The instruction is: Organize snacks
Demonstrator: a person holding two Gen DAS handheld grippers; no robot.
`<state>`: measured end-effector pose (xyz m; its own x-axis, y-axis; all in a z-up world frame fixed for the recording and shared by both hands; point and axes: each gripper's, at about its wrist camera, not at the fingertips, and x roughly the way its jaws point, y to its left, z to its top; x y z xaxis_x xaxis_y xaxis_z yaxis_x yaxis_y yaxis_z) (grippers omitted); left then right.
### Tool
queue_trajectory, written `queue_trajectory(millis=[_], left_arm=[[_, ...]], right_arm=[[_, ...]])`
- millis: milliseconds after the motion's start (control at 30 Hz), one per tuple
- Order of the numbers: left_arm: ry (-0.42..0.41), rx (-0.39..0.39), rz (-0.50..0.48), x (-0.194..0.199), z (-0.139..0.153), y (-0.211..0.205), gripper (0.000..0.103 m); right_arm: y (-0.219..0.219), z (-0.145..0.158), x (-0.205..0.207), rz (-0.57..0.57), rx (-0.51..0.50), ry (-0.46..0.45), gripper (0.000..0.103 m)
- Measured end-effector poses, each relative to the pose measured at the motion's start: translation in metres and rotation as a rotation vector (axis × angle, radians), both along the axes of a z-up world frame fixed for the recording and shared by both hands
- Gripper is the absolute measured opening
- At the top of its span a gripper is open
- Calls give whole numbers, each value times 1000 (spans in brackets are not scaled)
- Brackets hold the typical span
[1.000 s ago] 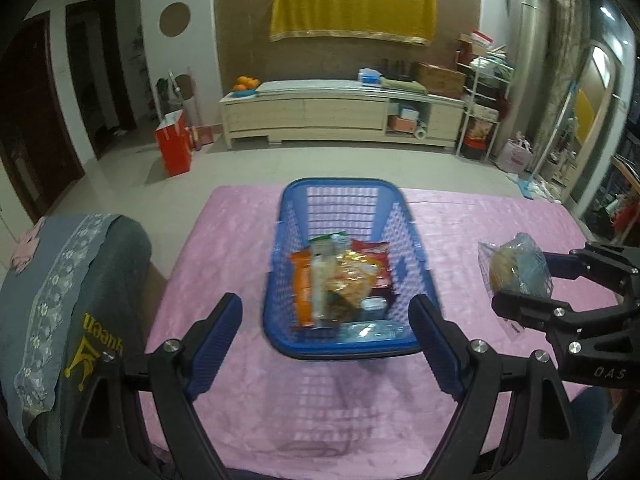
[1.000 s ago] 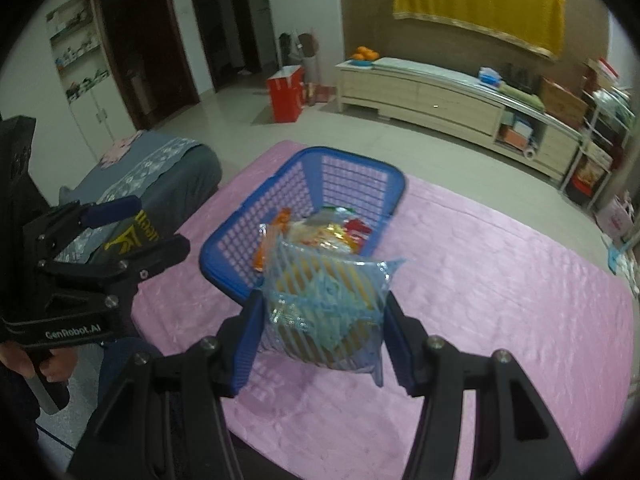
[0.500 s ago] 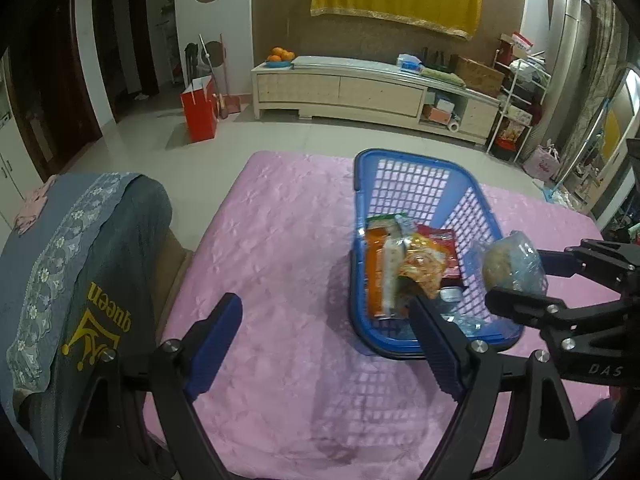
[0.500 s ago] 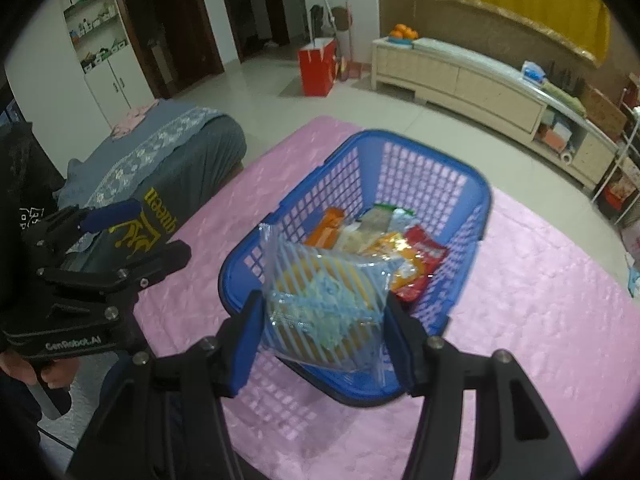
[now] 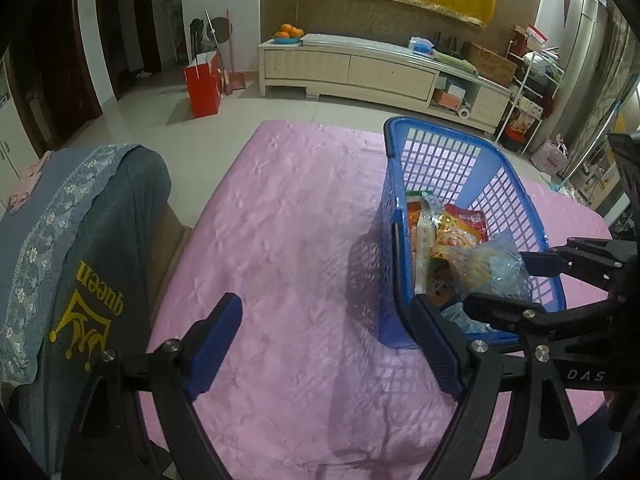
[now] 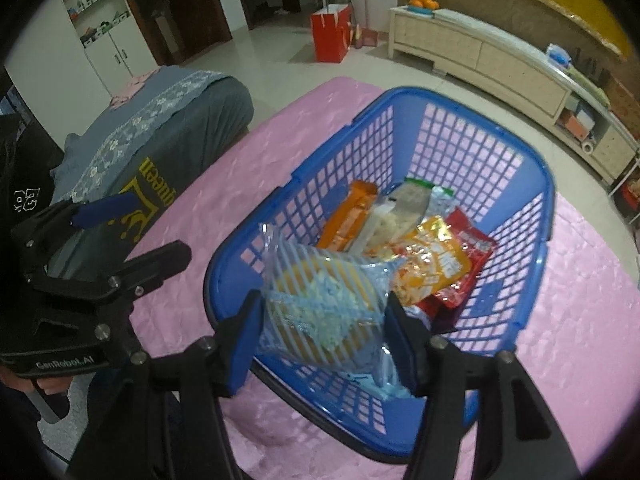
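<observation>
Step in hand: dropping snack into blue basket (image 6: 536,240).

Right gripper (image 6: 324,338) over near end of basket, angled down. Clear striped snack packet (image 6: 320,304) between its jaws, above snacks already inside. Jaws opening; pads (image 6: 244,340) look about at packet's edges, so release under way.

Left gripper (image 5: 320,348) wide apart, empty, over pink tablecloth (image 5: 280,220) beside basket.

Next, likely: finish opening, let packet fall onto pile, lift clear without snagging rim.
</observation>
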<state>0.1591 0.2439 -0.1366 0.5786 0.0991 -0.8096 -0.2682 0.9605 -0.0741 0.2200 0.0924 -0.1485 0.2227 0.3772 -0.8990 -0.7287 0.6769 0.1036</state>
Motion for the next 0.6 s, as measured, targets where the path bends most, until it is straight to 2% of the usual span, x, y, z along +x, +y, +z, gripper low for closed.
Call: queue_trajectory(millis=[133,367,600], left_arm=[[-4,0,0,-3,0,2,84],[-34,-15,6,-13,11,-2,84],[-131,-29,-22,-32,38,-27,84]], right_arm=[[5,-3,2,0,-19,10,75],[-7,15,-7,-15,14,-37,75],[-45,49,-34,-84,56,-154,75]])
